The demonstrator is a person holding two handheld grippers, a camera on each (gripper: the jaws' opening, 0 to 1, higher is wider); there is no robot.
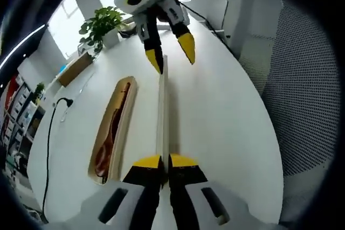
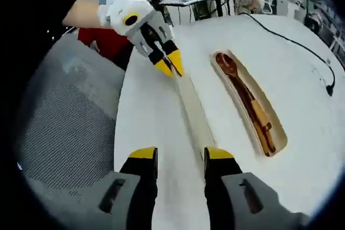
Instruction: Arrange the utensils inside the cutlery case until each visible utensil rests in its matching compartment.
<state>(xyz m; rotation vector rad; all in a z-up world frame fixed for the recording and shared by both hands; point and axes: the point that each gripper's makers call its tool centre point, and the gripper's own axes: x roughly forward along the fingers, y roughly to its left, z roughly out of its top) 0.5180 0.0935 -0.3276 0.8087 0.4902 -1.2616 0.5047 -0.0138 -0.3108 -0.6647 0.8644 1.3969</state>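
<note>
case: long pale wooden cutlery case [image 1: 115,127] on white table [image 1: 215,111], brown wooden utensils [image 2: 249,104] inside | lid: slim pale lid [image 1: 162,111] just beside it (seen edge-on) | left gripper [image 1: 164,161]: jaws pinching lid's near end | right gripper [image 2: 180,154]: jaws spread, straddling lid's other end

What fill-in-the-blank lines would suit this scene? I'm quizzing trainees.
1. The left gripper is shut on one end of the ____.
2. The right gripper is ____.
3. The spoon lies in the ____.
4. The case rests on a ____ table.

Missing: lid; open; case; white
</note>
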